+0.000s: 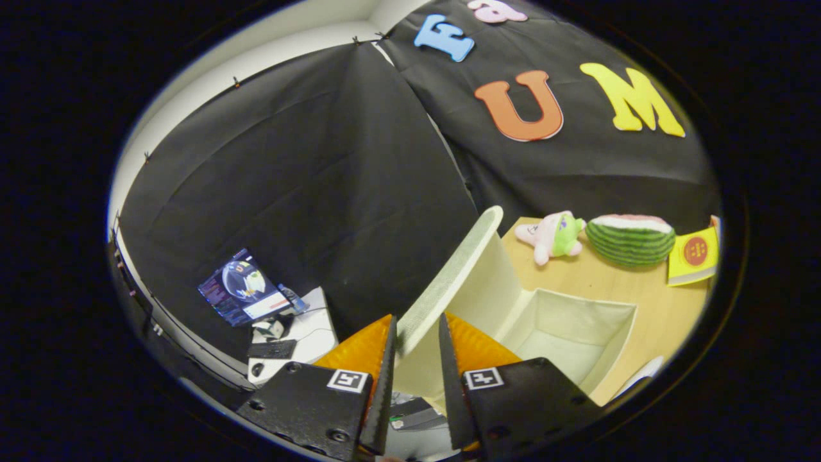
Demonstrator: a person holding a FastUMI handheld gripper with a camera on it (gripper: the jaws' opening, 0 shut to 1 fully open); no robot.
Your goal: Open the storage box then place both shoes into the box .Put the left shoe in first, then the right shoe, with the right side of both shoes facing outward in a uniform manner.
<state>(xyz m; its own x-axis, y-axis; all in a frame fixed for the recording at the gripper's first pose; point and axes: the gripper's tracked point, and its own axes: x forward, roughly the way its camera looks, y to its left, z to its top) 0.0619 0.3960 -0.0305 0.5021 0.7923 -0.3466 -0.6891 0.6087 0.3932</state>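
A cream fabric storage box [580, 321] stands open on the wooden table, its inside bare. Its lid [449, 276] is swung up and back, standing nearly upright at the box's near-left edge. My gripper [417, 330] has the lid's edge between its two fingers; both fingers press on the lid's woven rim. A white curved bit [641, 372], perhaps part of a shoe, peeks out on the table to the right of the box; I cannot tell which shoe.
Beyond the box, at the back of the wooden table [609, 282], lie a pink and green plush toy [553, 235], a watermelon-shaped cushion [630, 239] and a yellow booklet [694, 256]. Off to the left, lower down, a small white desk [308, 333] carries a laptop [242, 289].
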